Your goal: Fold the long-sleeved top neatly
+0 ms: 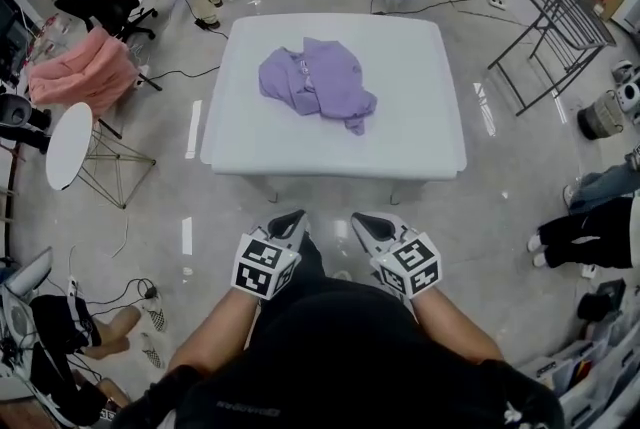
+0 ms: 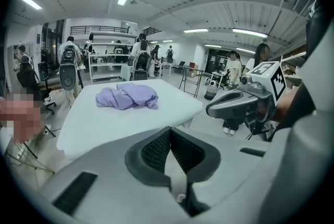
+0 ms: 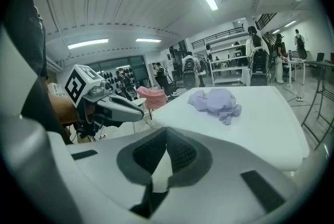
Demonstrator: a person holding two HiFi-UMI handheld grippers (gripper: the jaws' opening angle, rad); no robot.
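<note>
lilac long-sleeved top (image 1: 318, 77) lies crumpled at upper centre on the white tabletop (image 1: 420, 132), while left gripper (image 1: 287, 228) and right gripper (image 1: 368, 229) hang below it, fingers together, empty.

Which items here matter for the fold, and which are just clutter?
Job: crumpled purple top; white table under it; left gripper and right gripper, both shut, empty, short of the table.
Clutter: pink garment; round side table; metal rack.

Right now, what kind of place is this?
Probably a lab or workshop hall: a lone white table holding a crumpled purple top, loose cables on the floor, people around shelving behind.
</note>
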